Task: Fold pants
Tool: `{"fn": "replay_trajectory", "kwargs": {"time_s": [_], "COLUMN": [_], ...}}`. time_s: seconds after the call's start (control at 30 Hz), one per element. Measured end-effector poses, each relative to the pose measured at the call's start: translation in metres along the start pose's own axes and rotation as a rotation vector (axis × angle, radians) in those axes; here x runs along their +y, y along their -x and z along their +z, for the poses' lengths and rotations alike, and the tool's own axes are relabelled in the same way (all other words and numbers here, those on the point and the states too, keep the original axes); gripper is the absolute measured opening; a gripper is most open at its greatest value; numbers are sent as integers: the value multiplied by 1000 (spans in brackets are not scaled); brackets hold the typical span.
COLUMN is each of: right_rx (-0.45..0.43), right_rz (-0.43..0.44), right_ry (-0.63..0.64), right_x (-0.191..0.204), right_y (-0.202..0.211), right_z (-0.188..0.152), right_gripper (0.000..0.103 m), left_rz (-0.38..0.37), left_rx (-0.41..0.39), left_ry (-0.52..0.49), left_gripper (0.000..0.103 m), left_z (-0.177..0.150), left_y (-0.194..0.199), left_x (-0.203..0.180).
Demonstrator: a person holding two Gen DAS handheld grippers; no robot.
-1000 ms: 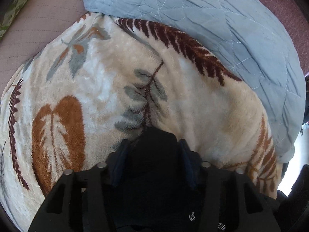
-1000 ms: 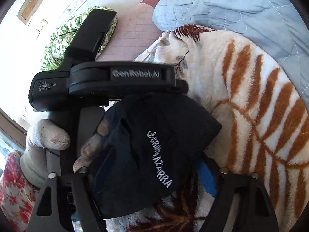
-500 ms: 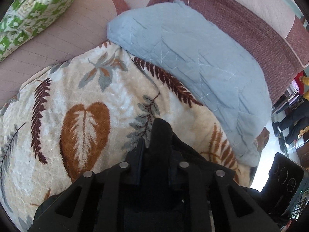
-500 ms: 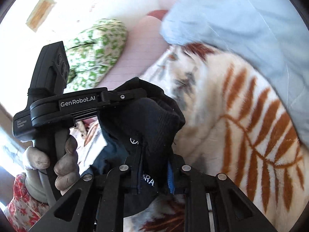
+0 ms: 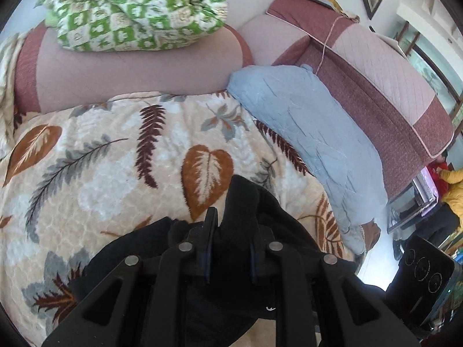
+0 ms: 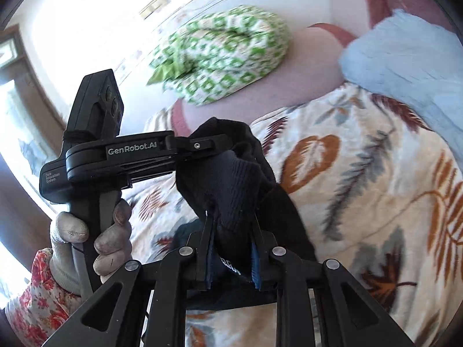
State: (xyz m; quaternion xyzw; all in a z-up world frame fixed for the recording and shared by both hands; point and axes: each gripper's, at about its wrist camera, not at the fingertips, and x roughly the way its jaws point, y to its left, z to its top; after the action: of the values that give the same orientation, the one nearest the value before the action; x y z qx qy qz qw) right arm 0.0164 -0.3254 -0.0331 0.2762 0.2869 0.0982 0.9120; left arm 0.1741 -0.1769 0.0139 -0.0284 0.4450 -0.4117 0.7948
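Note:
The black pants (image 5: 240,202) are bunched between the fingers of my left gripper (image 5: 230,225), which is shut on them and holds them above the leaf-patterned blanket (image 5: 101,159). My right gripper (image 6: 231,228) is shut on another part of the black pants (image 6: 228,185), whose ribbed band shows. In the right wrist view the left gripper (image 6: 202,146), held by a gloved hand (image 6: 110,231), grips the same cloth close by. The rest of the pants hangs below both grippers, mostly hidden.
A light blue quilted cover (image 5: 312,133) lies right of the blanket against the maroon sofa back (image 5: 390,86). A green and white checked bundle (image 5: 139,8) sits on the sofa arm (image 5: 115,69). People stand far right on the floor (image 5: 451,190).
Both grippers have risen and pulled back from the blanket, lifting the pants. More of the sofa and room shows. The grips stay shut on the cloth.

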Motion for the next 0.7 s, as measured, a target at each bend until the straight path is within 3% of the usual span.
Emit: {"fn": "replay_trajectory", "kwargs": {"time_s": [0.2, 0.37, 0.43, 0.47, 0.57, 0.7], "right_rx": [111, 208, 258, 284, 306, 323], "right_rz": [27, 4, -13, -1, 44, 82], "right_ry": [130, 252, 278, 277, 290, 335], "right_x": [58, 91, 94, 95, 99, 106], "right_y": [-32, -68, -82, -86, -82, -73], "right_z": [-23, -51, -63, -67, -77, -85], "right_gripper": [22, 25, 30, 37, 61, 66], "left_rz": [27, 114, 98, 90, 84, 90], "left_rx": [-32, -25, -20, -23, -43, -58], "left_ry": [124, 198, 246, 267, 339, 424], "left_gripper": [20, 35, 43, 48, 51, 52], "left_z": [-33, -61, -71, -75, -86, -99], "left_y": [24, 31, 37, 42, 55, 66], "left_x": [56, 94, 112, 120, 144, 167]}}
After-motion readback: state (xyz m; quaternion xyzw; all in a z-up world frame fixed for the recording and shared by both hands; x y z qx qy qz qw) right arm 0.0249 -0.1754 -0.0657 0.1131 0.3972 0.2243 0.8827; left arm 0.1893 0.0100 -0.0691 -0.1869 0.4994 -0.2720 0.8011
